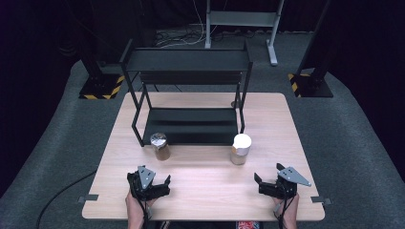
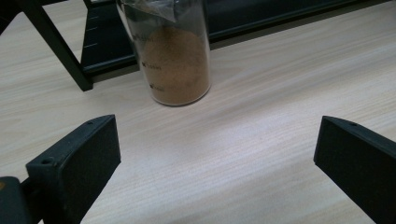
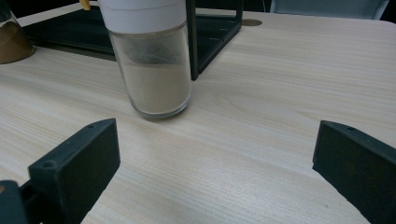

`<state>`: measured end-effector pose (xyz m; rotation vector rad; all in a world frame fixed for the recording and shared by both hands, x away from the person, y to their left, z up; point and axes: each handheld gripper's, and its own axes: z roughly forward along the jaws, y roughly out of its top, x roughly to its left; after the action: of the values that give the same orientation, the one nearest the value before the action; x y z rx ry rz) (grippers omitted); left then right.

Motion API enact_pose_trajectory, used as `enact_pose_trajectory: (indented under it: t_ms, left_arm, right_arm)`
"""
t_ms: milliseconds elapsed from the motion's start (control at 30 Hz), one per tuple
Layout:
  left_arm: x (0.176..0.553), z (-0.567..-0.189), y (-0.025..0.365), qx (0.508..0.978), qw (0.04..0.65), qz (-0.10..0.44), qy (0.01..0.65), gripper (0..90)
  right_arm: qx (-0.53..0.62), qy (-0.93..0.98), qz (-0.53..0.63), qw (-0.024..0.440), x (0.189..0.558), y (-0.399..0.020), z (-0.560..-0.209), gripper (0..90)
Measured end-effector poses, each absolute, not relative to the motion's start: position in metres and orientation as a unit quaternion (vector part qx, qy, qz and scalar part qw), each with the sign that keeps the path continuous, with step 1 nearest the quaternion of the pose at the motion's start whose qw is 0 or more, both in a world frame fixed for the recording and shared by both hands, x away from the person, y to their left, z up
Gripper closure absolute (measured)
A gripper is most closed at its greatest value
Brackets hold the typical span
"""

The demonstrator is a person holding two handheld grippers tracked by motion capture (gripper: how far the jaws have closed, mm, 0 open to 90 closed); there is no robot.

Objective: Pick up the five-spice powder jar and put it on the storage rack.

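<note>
High view: left hand-held gripper (image 1: pixel 155 184) and right hand-held gripper (image 1: pixel 267 184) rested near the pale wooden worktop's (image 1: pixel 205 183) front edge, jaws spread wide, holding nothing. Black two-tier metal rack (image 1: pixel 188 90) stood behind.

Left gripper view: clear jar of brown powder (image 2: pixel 173 58) stood ahead, untouched, top cut off.

Right gripper view: white-lidded clear jar of beige powder (image 3: pixel 152 70) stood ahead, untouched, lid cropped.

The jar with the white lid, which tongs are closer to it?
The right tongs are closer. They sit open just in front of the white-lidded jar, slightly to its right. The left tongs are across the table, in front of the brown jar.
</note>
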<state>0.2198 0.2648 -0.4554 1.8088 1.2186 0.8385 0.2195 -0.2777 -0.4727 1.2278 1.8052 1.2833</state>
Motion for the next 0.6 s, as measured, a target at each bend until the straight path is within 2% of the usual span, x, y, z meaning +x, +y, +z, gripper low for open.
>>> enact_pose_trajectory:
  t_ms: [600]
  left_arm:
    - [0.264,-0.452,0.270,0.701,0.408,0.306,0.500,0.0]
  right_arm:
    - [0.464,0.682,0.477,0.303,0.220,-0.275,-0.471,0.0]
